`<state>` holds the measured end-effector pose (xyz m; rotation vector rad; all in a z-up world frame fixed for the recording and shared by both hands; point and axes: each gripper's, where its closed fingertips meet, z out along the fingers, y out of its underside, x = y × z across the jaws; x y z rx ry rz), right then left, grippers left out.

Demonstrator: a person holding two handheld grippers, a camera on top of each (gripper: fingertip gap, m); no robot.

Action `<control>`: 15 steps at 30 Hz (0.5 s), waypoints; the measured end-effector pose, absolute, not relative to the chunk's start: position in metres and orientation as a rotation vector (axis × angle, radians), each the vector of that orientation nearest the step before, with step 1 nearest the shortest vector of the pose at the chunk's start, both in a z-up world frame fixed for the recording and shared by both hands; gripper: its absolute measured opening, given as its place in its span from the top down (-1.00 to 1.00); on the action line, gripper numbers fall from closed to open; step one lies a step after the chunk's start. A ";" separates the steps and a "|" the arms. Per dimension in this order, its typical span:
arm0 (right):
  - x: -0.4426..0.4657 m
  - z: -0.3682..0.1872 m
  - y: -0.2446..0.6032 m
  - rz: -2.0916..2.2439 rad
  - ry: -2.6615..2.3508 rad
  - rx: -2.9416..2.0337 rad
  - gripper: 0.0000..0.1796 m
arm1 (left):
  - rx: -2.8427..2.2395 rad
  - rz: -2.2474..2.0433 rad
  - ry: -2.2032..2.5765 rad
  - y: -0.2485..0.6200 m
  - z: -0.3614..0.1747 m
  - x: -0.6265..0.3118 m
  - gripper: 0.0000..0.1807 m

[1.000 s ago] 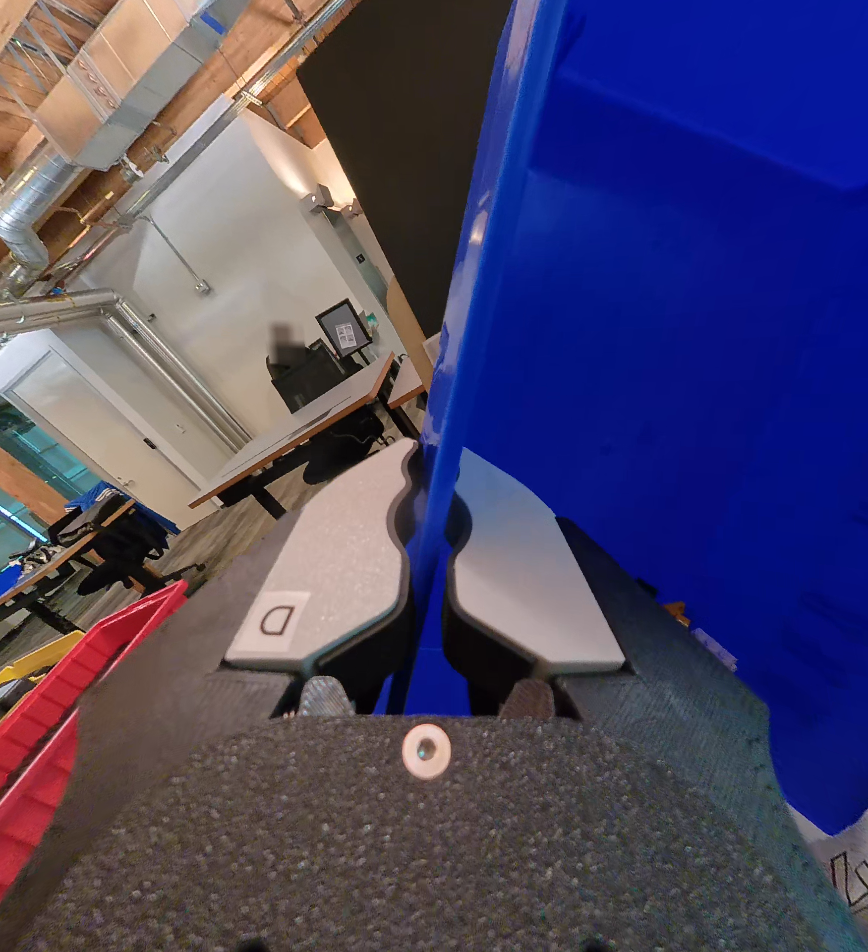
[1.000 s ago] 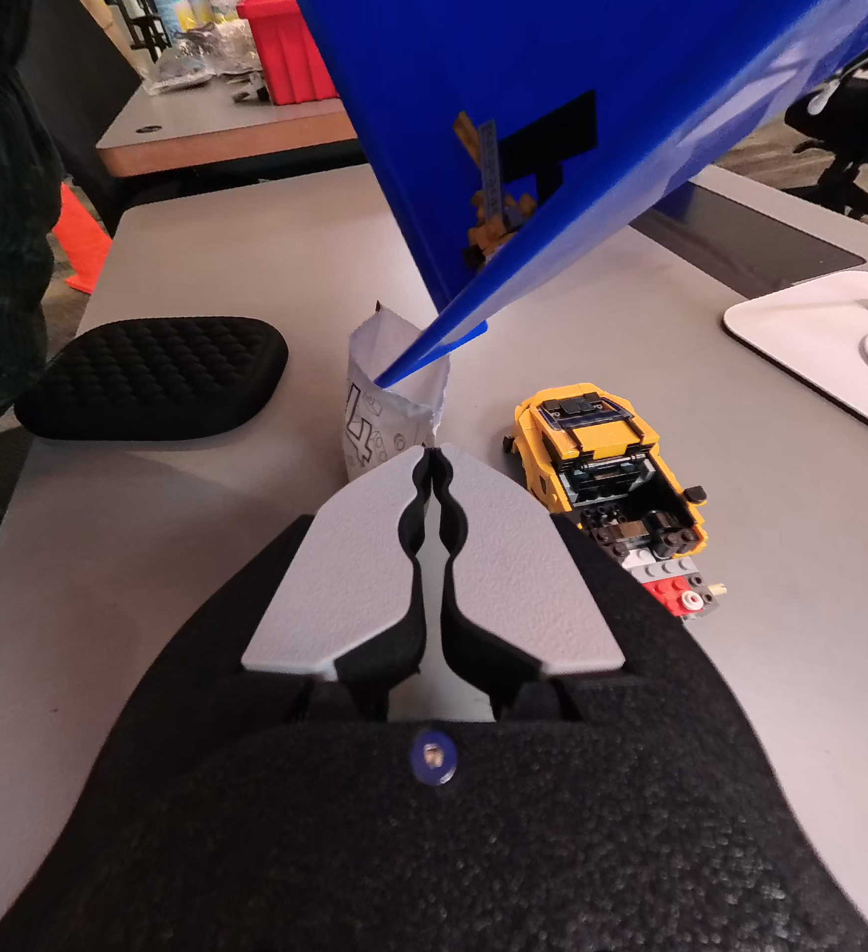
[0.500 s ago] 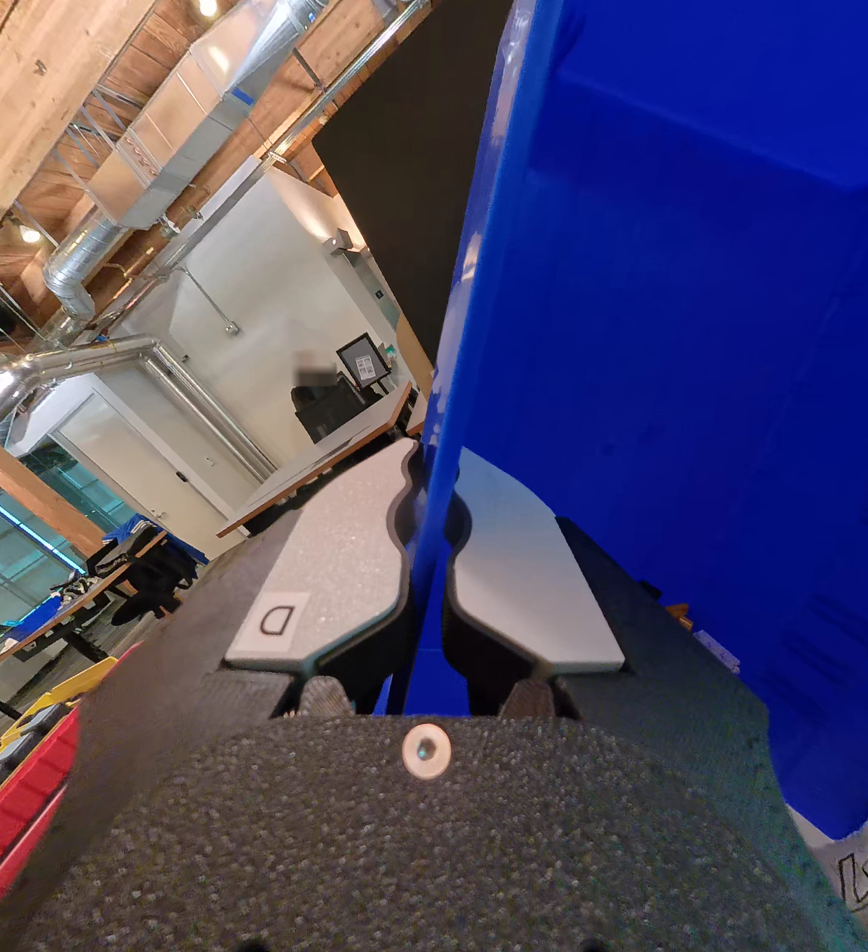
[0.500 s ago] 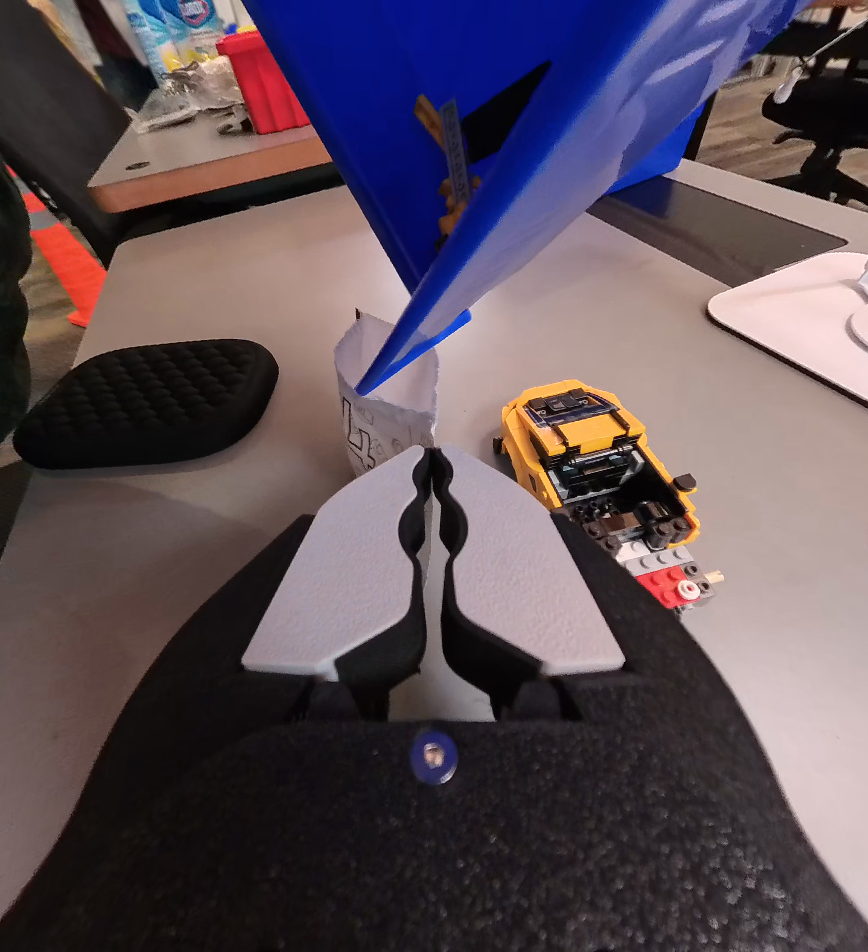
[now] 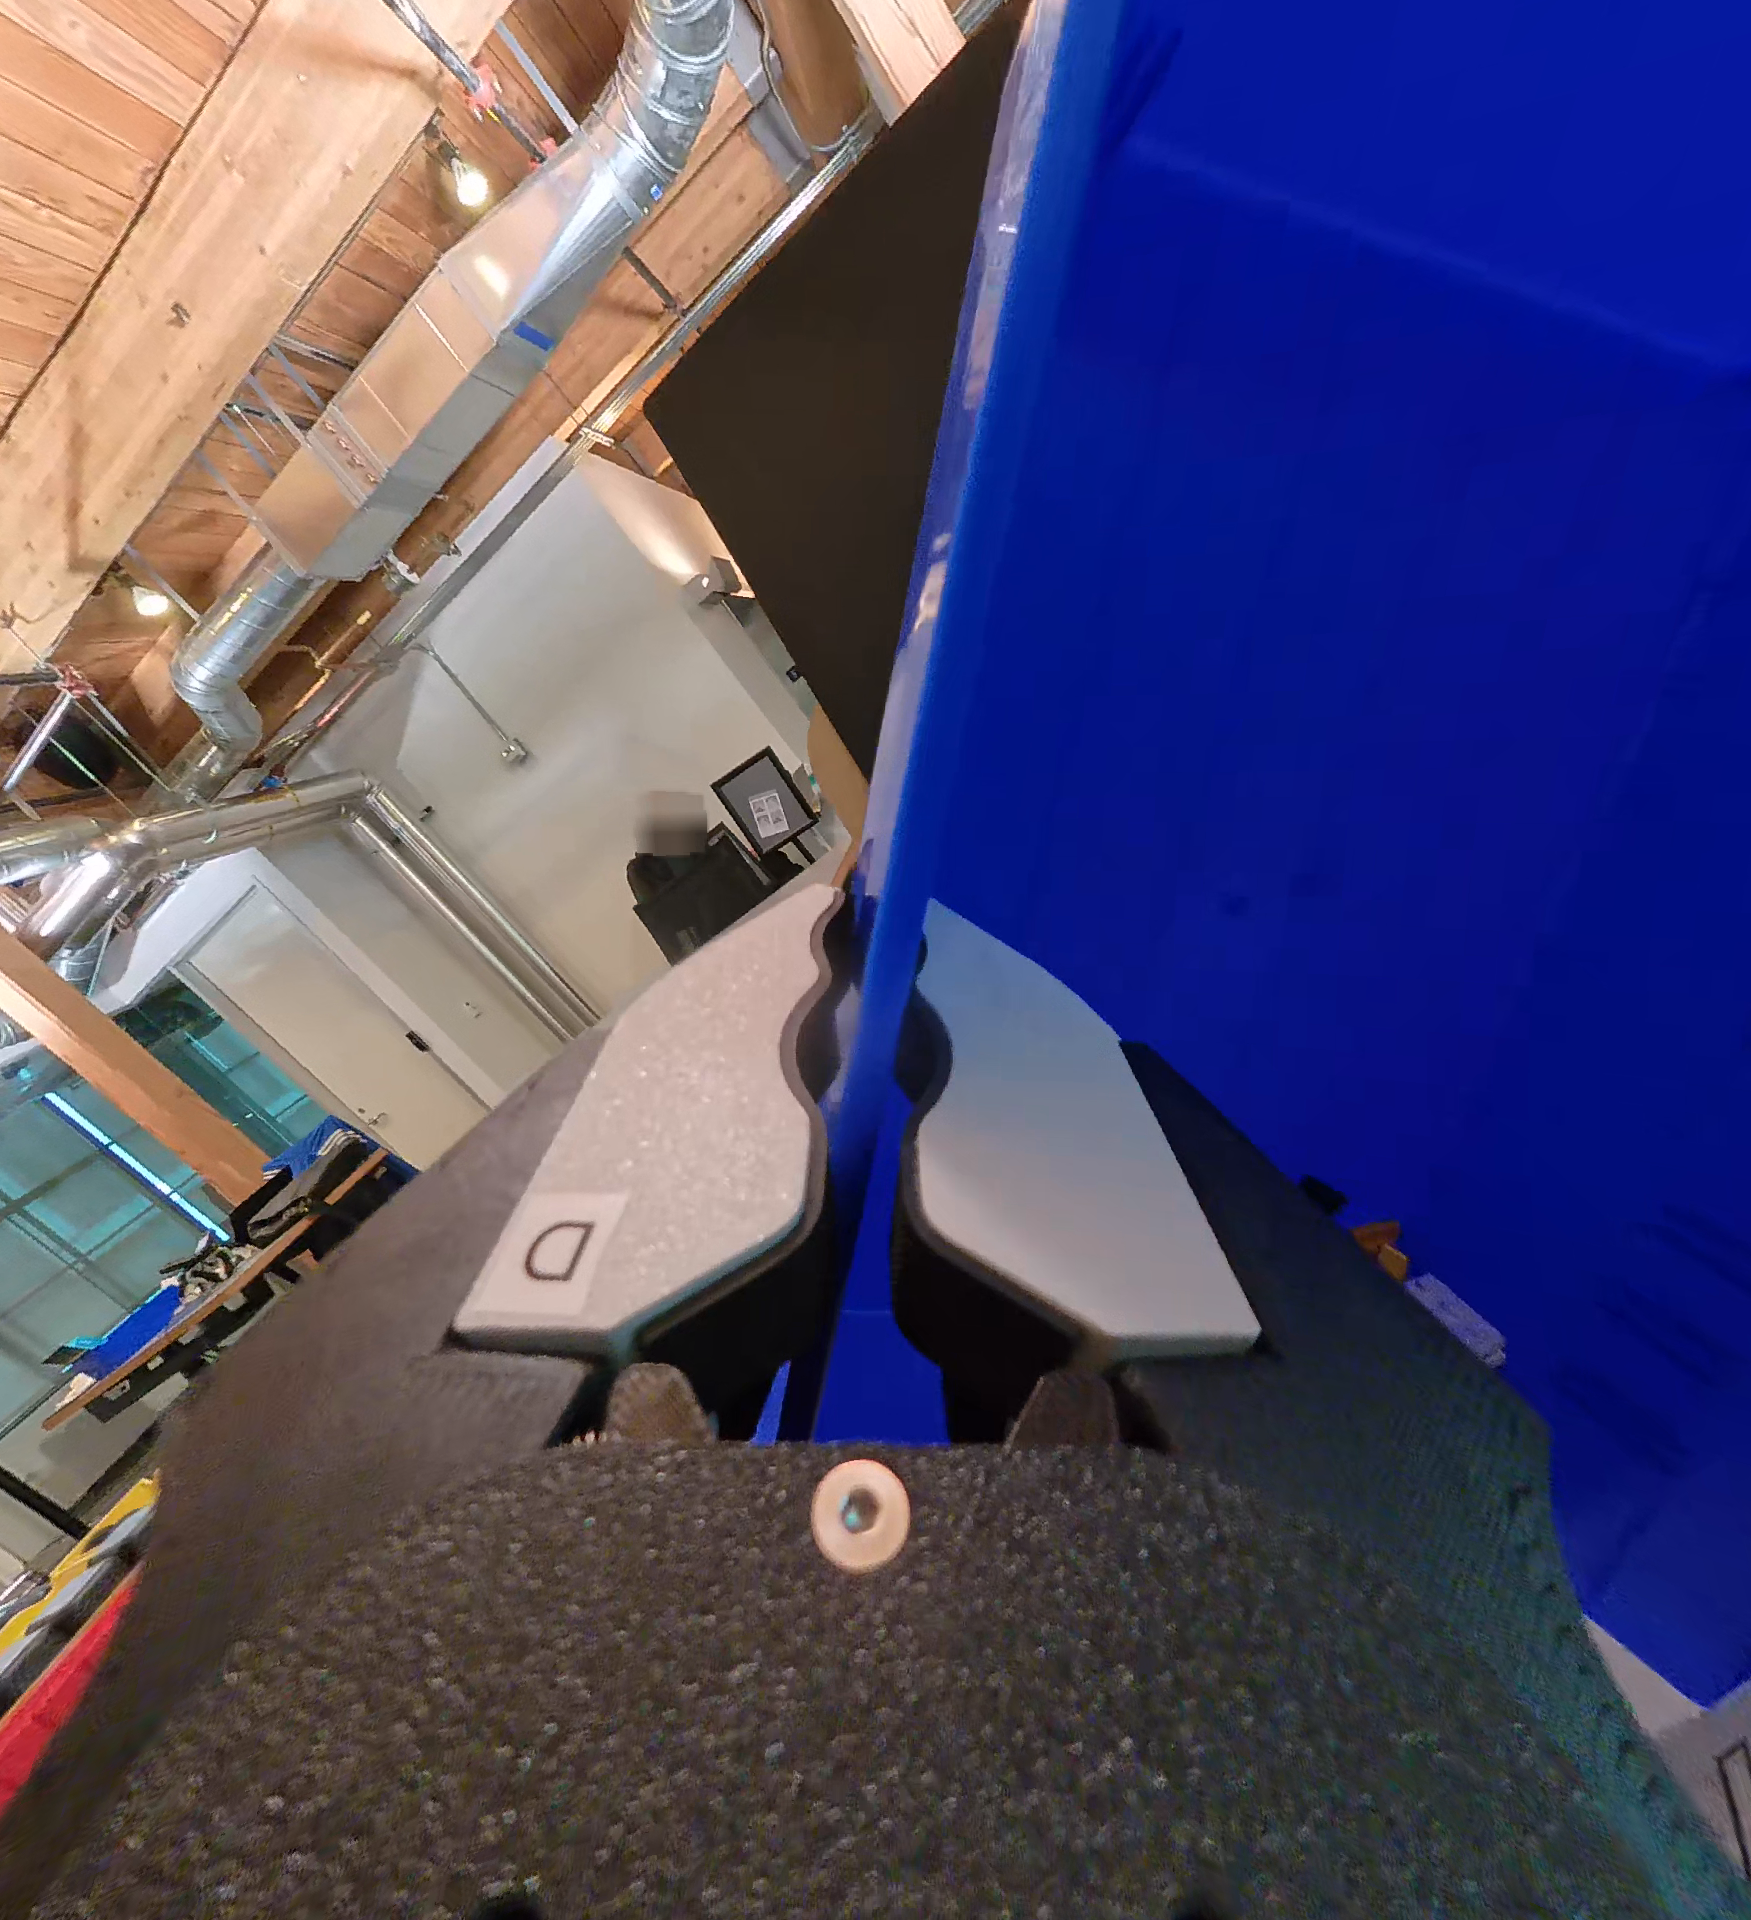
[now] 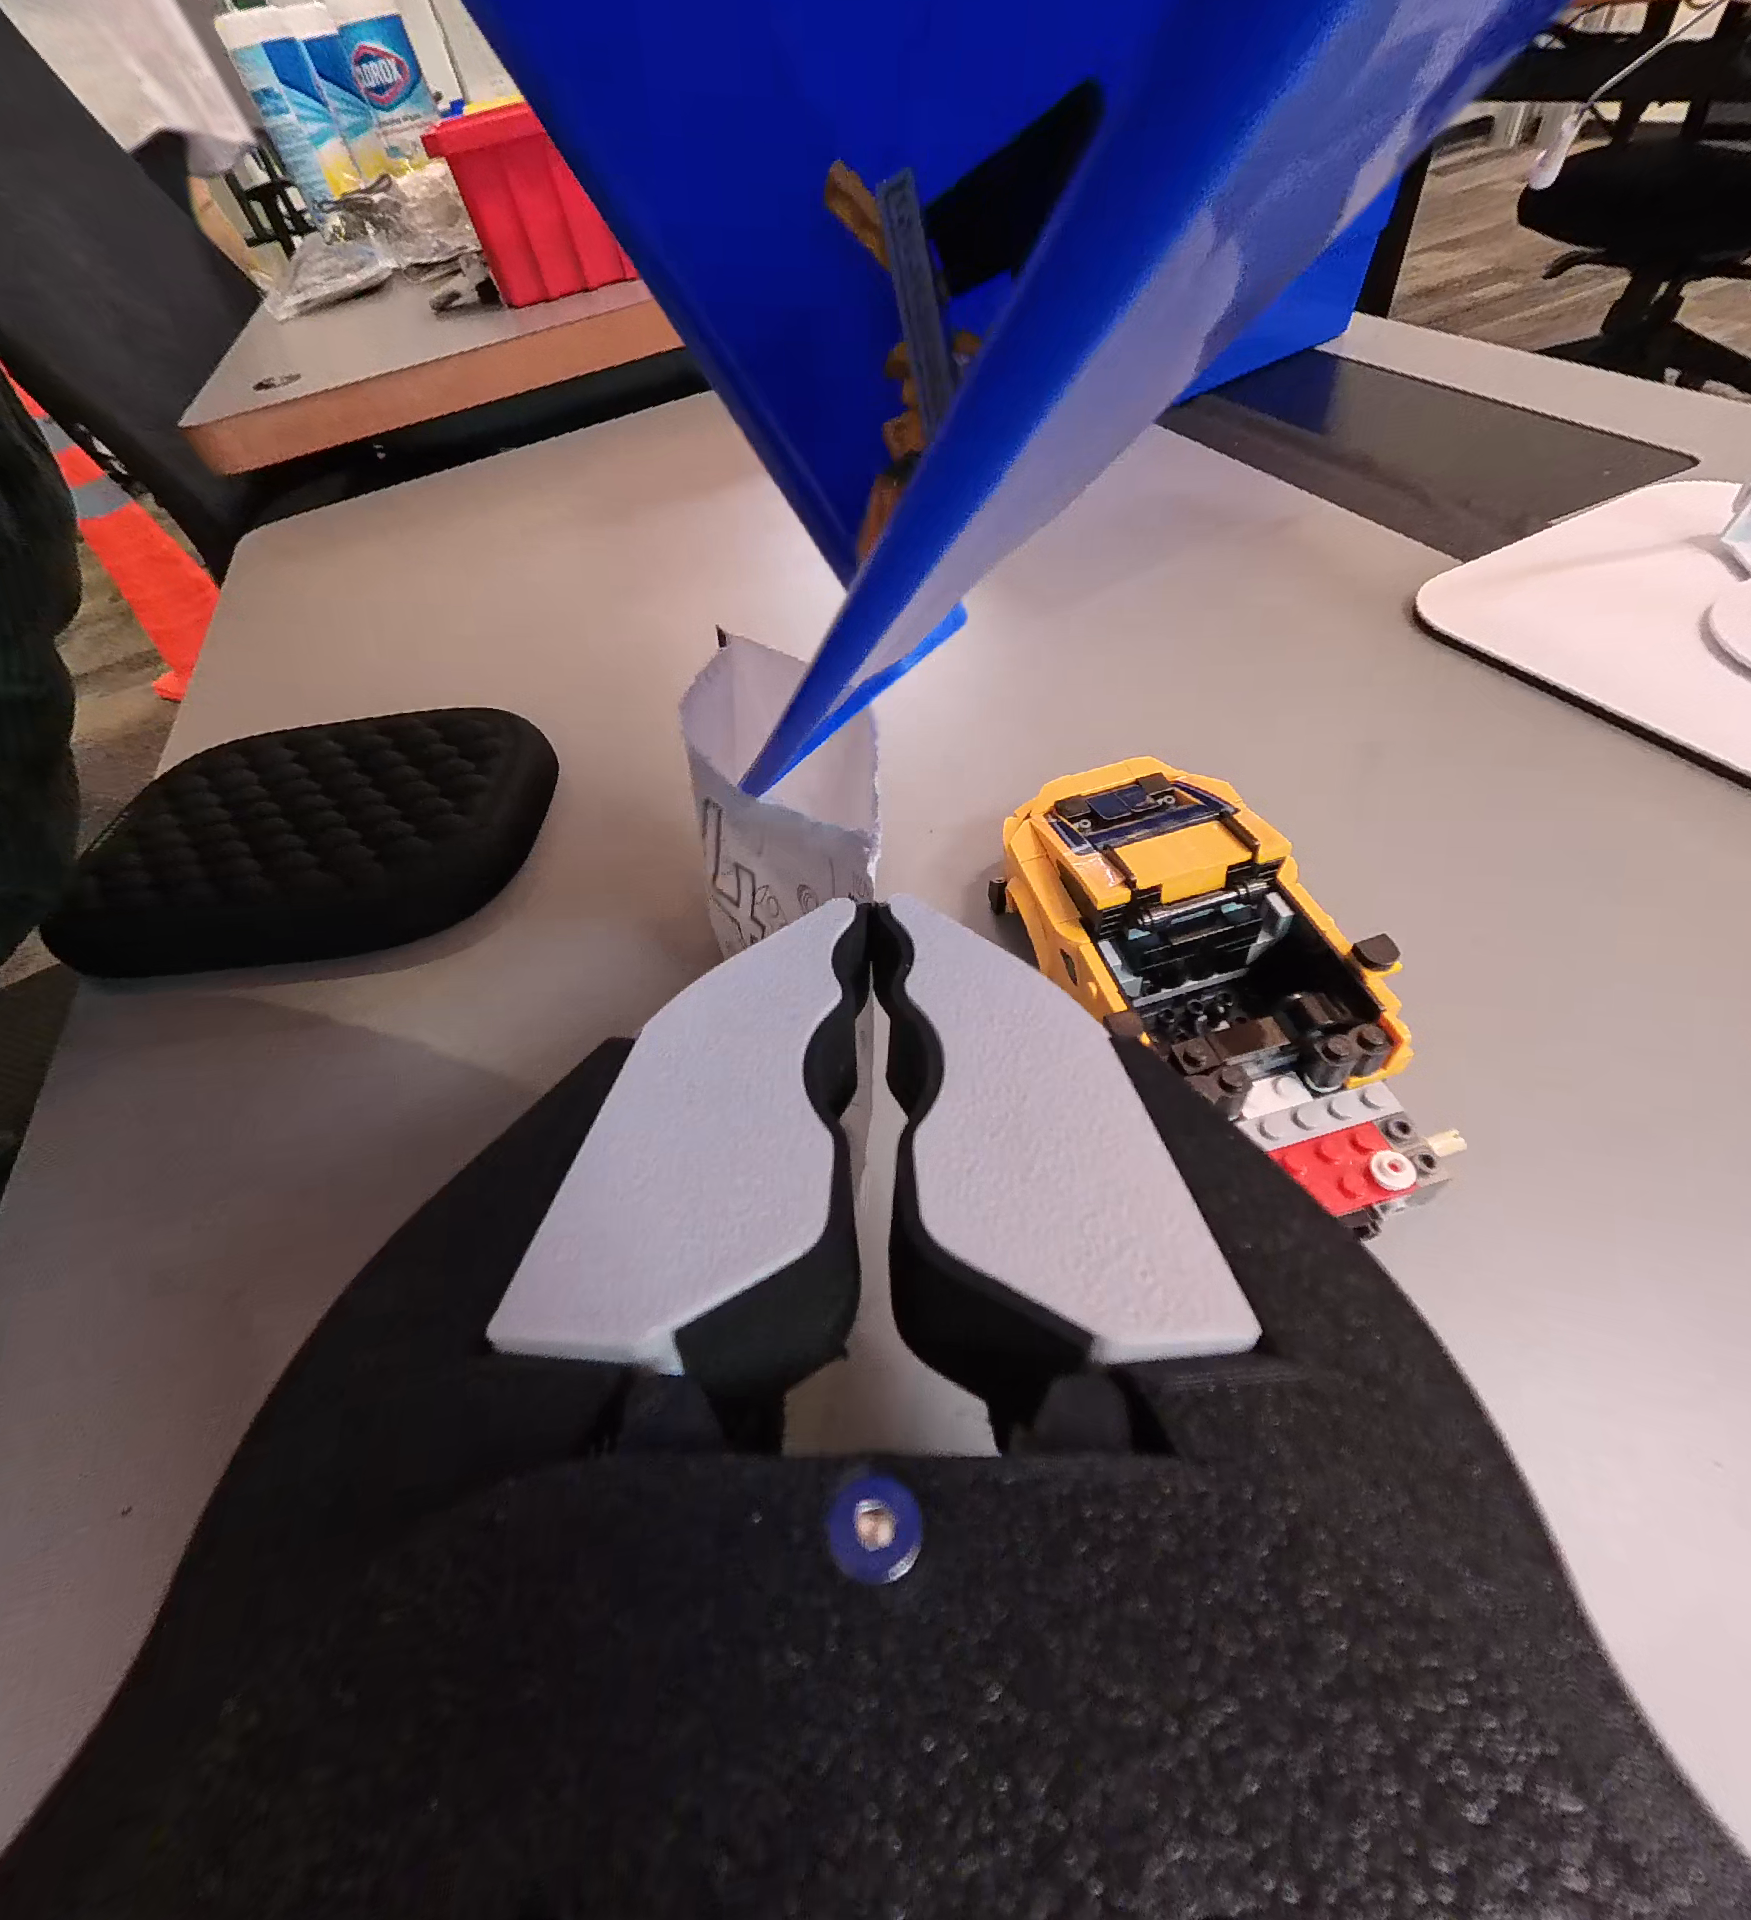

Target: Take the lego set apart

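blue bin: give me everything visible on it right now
The blue bin is glossy moulded plastic, lifted off the grey table and tipped steeply, one corner poking into the open top of a white paper bag. A few loose pieces, orange and dark blue, cling inside near that corner. The left gripper is clamped on its wall edge, one finger either side. The right gripper pinches the bag, not the bin.
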<state>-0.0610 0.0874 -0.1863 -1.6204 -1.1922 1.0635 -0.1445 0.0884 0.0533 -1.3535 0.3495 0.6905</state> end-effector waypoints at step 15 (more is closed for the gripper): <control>-0.060 -0.186 0.090 1.074 -1.169 -1.628 1.00 | -1.299 0.724 0.384 0.088 0.058 -0.137 0.94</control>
